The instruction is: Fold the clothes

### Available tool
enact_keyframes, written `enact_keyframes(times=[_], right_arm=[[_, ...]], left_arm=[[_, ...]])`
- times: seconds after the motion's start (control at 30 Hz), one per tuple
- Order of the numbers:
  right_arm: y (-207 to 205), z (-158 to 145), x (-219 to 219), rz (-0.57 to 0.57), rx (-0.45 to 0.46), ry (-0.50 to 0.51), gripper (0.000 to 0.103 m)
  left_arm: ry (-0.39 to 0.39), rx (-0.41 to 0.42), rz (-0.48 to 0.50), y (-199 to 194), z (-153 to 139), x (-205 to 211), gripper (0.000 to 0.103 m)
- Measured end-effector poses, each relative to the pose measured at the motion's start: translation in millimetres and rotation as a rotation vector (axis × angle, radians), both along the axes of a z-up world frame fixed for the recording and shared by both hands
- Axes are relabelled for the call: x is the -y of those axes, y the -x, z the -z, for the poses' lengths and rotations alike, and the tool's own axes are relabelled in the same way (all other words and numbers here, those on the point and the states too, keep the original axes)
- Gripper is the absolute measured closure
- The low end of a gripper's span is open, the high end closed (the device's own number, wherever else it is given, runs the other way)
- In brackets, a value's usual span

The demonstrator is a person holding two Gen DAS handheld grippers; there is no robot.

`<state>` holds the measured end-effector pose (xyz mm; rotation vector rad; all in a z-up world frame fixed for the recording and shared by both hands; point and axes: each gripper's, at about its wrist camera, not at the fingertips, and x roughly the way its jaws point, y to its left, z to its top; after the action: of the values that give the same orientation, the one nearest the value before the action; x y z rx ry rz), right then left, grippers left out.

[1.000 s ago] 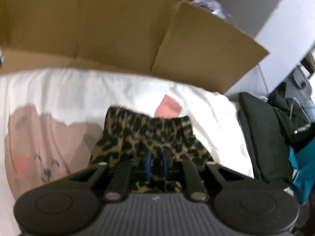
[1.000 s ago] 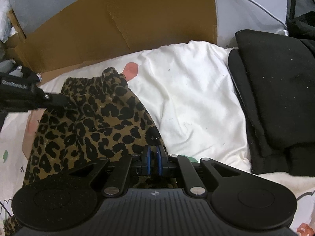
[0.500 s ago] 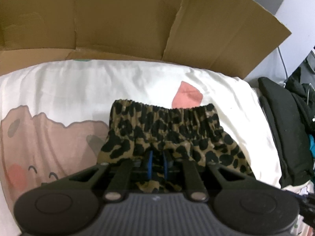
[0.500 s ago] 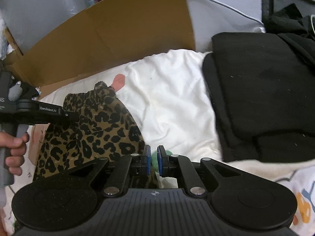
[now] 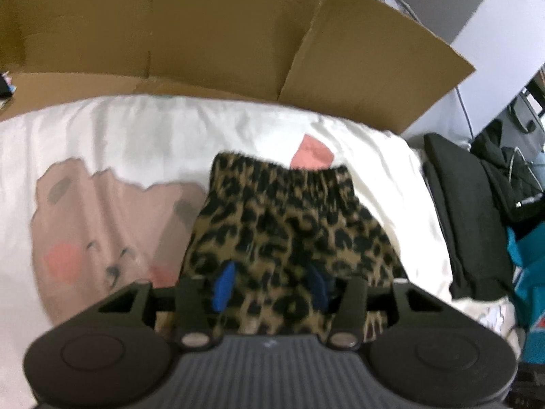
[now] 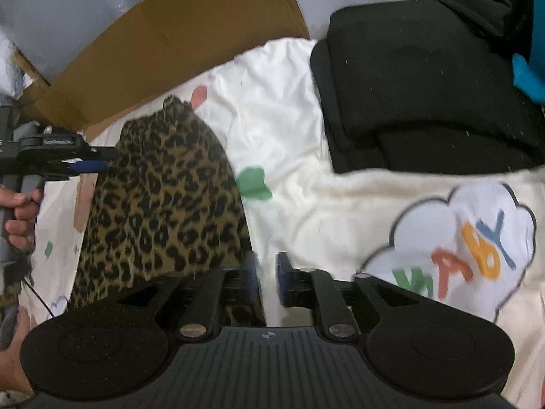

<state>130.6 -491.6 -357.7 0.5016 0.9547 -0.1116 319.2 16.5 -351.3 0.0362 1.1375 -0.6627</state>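
Leopard shorts (image 5: pixel 289 231) flat on white blanket (image 5: pixel 136 136). L gripper (image 5: pixel 270 286) just opened, cloth between pads, unpinched. R gripper (image 6: pixel 267 277) just opened, empty, beside shorts' edge.

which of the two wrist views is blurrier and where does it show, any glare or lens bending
Left wrist view: soft all over, the leopard-print garment and the blue pads of the left tongs smeared; the cardboard edge bows from the fisheye. Right wrist view: sharper on the garment, streaked at the right tongs and the baby print. No hard glare in either; the white bedding looks a little washed out.
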Motion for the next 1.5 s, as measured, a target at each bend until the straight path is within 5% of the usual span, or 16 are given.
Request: enact_keyframes(times=[0.4, 0.97, 1.17, 1.5], right_arm=[[40.9, 8.6, -8.2, -0.041, -0.032, -0.098, 0.061], [44.1, 48.2, -2.9, -0.041, -0.102, -0.294, 0.061], [37.3, 47.6, -4.9, -0.102, -0.112, -0.342, 0.091], [38.3, 39.6, -1.2, -0.124, -0.093, -0.308, 0.098]], left_arm=[[-0.072, -0.037, -0.054, 43.3, -8.7, -77.6, 0.049], [-0.143, -0.148, -0.165, 112.0, -6.3, -168.4, 0.043], [-0.159, -0.22, -0.229, 140.3, -1.7, -189.3, 0.043], [-0.213, -0.25, -0.192, 163.7, 24.8, -189.9, 0.044]])
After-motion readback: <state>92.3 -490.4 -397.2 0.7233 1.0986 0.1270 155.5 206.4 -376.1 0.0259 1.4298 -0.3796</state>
